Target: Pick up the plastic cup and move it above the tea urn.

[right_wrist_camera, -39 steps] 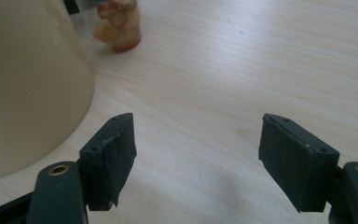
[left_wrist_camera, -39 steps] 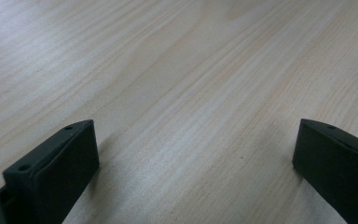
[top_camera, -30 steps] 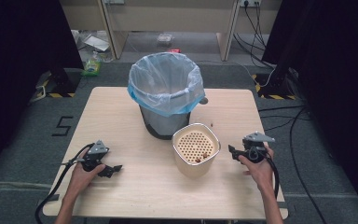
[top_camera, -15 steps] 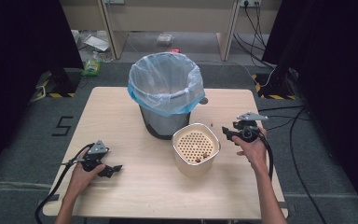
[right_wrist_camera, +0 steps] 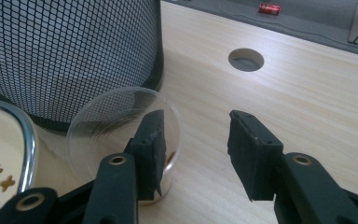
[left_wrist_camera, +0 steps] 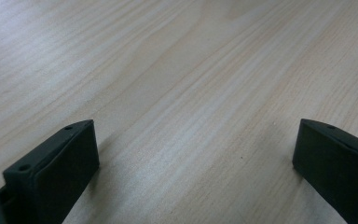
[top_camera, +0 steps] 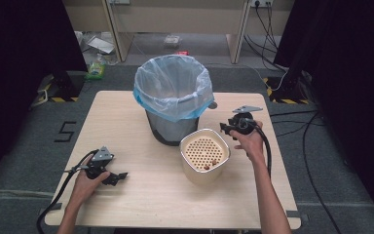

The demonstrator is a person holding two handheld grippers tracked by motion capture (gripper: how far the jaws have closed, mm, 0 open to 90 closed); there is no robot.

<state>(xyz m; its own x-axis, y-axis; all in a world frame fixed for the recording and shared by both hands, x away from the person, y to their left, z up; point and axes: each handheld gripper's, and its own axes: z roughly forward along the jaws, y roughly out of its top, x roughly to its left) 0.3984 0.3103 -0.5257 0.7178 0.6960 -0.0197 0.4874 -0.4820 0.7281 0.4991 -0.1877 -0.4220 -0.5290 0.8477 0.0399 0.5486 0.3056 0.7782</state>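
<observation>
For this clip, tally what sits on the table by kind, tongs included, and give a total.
Black mesh waste bin lined with a pale blue plastic bag: 1
Cream container with a perforated insert and metal rim: 1
Clear plastic cup: 1
Hand-held black tongs: 2, left tongs and right tongs
Total: 5

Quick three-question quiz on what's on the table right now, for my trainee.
1. True or false: the left tool grips something.
2. What lines the mesh bin? A) a blue plastic bag B) newspaper C) nothing
3. Fill in: the clear cup stands beside the foot of the ___.

Key: 1 false, its jaws stand apart over bare table; 2 A; 3 mesh bin.
</observation>
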